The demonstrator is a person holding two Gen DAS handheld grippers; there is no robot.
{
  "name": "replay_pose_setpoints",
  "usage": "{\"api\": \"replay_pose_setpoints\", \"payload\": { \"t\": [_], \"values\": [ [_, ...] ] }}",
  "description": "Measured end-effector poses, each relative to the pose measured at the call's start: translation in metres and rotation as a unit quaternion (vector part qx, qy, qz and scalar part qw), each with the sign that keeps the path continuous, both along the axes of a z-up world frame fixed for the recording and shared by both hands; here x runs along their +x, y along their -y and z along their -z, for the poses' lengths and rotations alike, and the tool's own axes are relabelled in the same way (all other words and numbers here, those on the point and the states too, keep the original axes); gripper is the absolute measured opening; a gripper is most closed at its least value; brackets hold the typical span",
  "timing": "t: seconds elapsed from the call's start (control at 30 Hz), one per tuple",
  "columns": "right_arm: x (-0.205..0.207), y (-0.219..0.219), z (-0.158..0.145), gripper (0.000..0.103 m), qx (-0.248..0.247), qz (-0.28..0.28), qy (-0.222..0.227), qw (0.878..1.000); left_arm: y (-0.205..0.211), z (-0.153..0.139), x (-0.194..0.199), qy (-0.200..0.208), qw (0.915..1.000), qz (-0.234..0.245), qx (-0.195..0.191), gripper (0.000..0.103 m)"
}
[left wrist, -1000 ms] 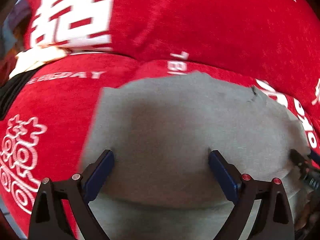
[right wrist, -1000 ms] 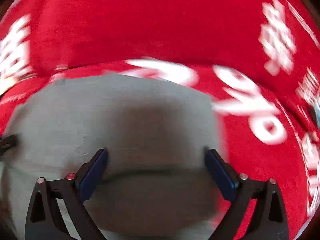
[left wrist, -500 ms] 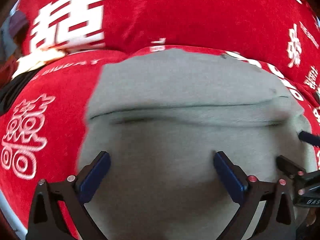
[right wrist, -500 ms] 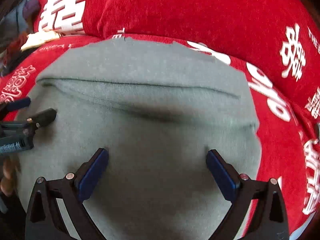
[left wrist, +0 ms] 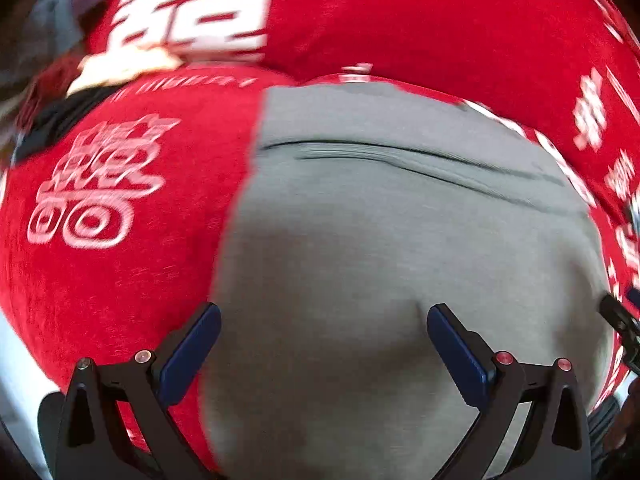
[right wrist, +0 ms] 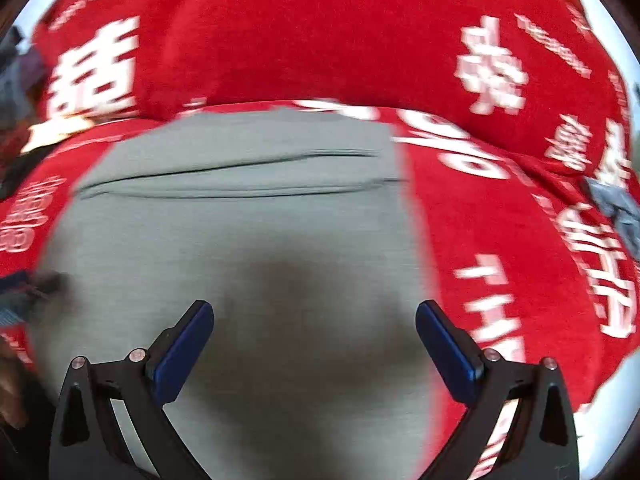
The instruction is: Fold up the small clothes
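A plush red fabric cover with white printed characters [left wrist: 100,264] lies under a soft grey knit garment [left wrist: 380,248], folded so a straight doubled edge crosses its far part. The left gripper [left wrist: 324,336] hovers over the garment, blue-padded fingers spread wide and empty. The right gripper [right wrist: 314,334] hangs likewise, its fingers parted, holding nothing.

We take this for a home: a red cover [left wrist: 120,280] printed with white double-happiness characters [left wrist: 96,184] drapes a cushioned seat and its backrest, and loose clothes [left wrist: 120,70] lie heaped at ten o'clock.
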State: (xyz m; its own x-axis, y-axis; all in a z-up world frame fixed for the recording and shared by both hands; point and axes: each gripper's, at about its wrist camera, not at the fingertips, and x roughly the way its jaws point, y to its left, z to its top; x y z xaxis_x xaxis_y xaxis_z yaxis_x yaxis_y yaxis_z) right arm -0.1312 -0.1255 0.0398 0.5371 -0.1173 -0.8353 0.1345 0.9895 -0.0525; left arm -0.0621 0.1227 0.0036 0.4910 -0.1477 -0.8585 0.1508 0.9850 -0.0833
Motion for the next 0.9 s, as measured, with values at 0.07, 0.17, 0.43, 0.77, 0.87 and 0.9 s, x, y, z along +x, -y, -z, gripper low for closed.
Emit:
{"api": "replay_pose_setpoints", "payload": {
  "t": [0.07, 0.17, 0.43, 0.77, 0.87, 0.9],
  "values": [
    [0.004, -0.029, 0.012, 0.101, -0.003, -0.043, -0.019, 0.999, 0.015, 0.005, -0.003, 0.001, 0.9997, 0.015, 0.019, 0.103],
    [-0.001, -0.050, 0.031, 0.102, -0.054, -0.066, -0.020, 0.996, 0.007, 0.012, -0.007, -0.003, 1.0000, 0.005, 0.005, 0.103],
    [-0.031, 0.021, 0.029, 0.102, 0.008, -0.070, -0.024, 0.997, -0.037, 0.016, -0.017, -0.044, 0.9989, 0.002, 0.012, 0.103],
    [-0.080, 0.006, 0.013, 0.102, -0.055, -0.099, -0.018, 0.993, -0.009, 0.008, -0.073, -0.012, 0.9922, 0.076, 0.098, 0.103],
    [-0.075, -0.042, 0.011, 0.102, -0.056, -0.184, -0.002, 0.981, 0.028, 0.011, -0.089, 0.002, 0.9819, 0.155, 0.109, 0.103],
    [-0.075, -0.059, 0.014, 0.102, -0.069, -0.216, 0.002, 0.974, 0.041, 0.017, -0.093, -0.003, 0.9758, 0.184, 0.118, 0.103]
  ]
}}
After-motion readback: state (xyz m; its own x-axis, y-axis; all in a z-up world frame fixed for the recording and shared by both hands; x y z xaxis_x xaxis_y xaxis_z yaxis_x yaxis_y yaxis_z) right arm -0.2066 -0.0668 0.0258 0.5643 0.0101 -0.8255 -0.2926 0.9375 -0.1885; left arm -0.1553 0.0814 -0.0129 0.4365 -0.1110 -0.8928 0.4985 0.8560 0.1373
